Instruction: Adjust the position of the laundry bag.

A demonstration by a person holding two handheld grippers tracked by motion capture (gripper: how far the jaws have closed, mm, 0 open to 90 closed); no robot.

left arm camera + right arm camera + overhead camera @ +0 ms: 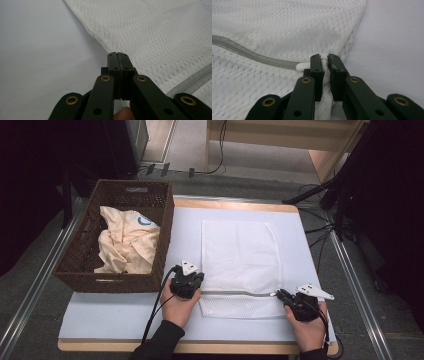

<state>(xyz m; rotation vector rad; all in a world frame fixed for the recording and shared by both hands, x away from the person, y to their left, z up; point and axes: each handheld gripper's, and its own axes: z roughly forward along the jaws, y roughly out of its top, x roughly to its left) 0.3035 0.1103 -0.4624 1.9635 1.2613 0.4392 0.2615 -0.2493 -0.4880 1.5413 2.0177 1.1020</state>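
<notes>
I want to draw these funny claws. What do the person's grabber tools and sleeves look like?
Each gripper is black. The left gripper and right gripper both carry a pale grey three-cornered plate on top and trail a black cable. Up close, the jaws are flat black bars joined by arms with brass-coloured rings, and the fingertips are blocky with little screw holes. The sleeves are dark.

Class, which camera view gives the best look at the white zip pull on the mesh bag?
The right gripper view: the zip pull sits close and sharp, beside the right gripper, which pinches the mesh bag. The high view shows a tiny pale speck there; the left gripper view shows just some zip tape.
</notes>
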